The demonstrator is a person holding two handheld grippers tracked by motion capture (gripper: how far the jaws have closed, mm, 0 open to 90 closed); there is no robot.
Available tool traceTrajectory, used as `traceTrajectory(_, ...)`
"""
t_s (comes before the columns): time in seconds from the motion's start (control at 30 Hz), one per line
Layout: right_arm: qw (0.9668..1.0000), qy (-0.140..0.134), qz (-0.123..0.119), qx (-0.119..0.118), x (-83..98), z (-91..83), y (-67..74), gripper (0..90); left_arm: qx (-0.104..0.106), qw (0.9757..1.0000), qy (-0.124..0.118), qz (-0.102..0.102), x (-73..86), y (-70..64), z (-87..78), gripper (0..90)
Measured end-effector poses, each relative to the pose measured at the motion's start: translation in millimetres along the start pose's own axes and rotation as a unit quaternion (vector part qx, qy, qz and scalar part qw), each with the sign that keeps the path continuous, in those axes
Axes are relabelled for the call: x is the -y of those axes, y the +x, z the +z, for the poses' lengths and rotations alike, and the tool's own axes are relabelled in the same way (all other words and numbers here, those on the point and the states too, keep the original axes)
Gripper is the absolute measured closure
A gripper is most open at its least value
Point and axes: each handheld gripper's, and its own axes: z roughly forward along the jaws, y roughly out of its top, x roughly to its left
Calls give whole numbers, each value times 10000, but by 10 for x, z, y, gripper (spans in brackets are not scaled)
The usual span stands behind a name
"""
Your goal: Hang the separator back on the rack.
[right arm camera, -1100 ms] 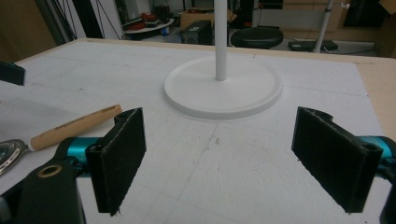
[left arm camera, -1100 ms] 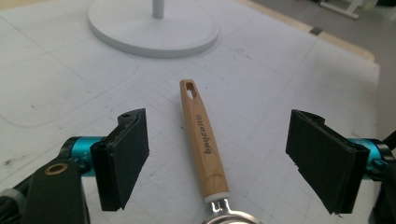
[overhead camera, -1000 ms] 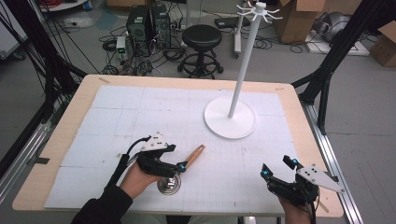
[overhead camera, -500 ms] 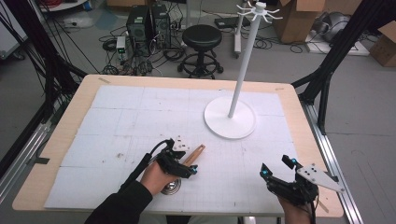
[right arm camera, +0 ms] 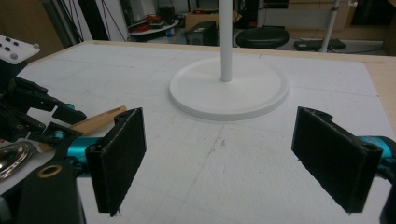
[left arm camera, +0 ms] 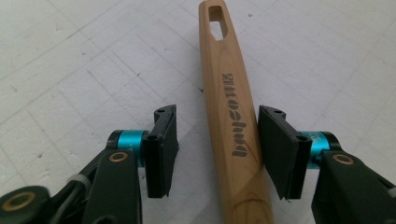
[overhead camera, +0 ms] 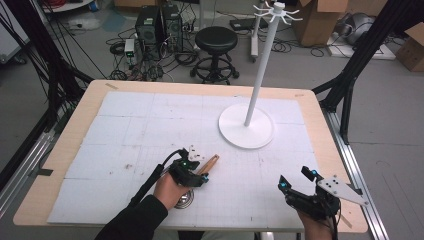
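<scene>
Since a second ago the left gripper (overhead camera: 200, 172) has slid forward and down along the table (overhead camera: 125, 125) onto the wooden handle (left arm camera: 231, 121), its jaws just closing in. So the reach is done; the squeeze and lift aren't. One pad touches the handle's side, the other stands clear, so no real grip yet. Right gripper (overhead camera: 297, 187) sits wide open, well apart.
</scene>
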Motion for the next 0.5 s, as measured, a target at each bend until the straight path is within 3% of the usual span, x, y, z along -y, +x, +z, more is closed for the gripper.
traceTrajectory(0.17, 10000, 21, 23, -1, 0, 2, 3, 164, 21, 9999, 90, -76, -18, 3, -15, 595)
traceTrajectory(0.5, 10000, 25, 9, 2, 0, 1, 3, 164, 43, 9995, 162, -276, -32, 0, -26, 669)
